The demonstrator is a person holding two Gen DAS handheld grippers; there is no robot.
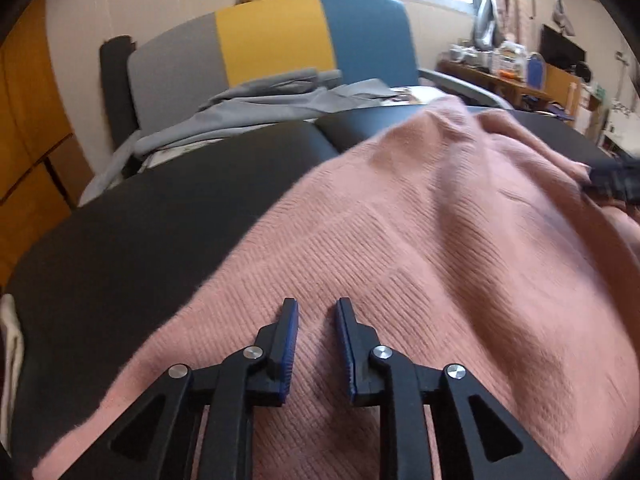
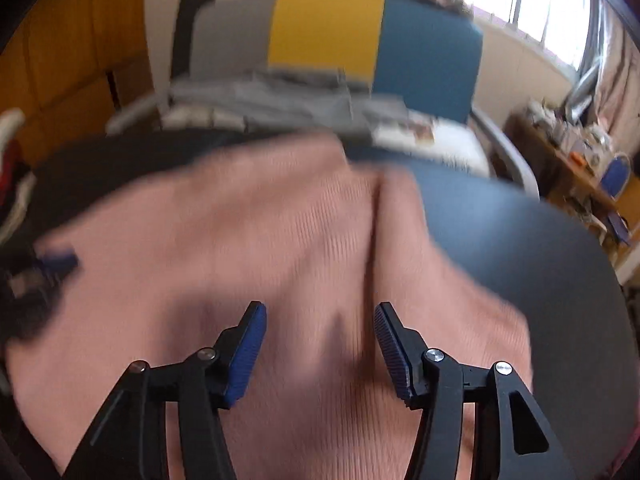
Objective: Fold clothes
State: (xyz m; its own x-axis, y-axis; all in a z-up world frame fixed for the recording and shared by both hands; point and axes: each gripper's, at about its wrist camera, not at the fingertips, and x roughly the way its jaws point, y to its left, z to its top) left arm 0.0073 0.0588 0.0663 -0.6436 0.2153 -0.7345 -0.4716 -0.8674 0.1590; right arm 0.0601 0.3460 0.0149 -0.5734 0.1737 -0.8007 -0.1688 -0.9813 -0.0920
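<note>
On the dark table [image 1: 160, 208] a ribbed pink sweater [image 1: 420, 240] lies rumpled beneath both grippers' spread, empty jaws.

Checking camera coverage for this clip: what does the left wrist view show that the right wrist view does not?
Only the left wrist view: the left gripper close up, jaws narrowly apart over the pink sweater, and a dark monitor.
Only the right wrist view: the right gripper close up, jaws wider apart, and a vertical crease in the sweater.
Both: the sweater on the dark table, grey clothes, and the grey, yellow and blue chair.
</note>
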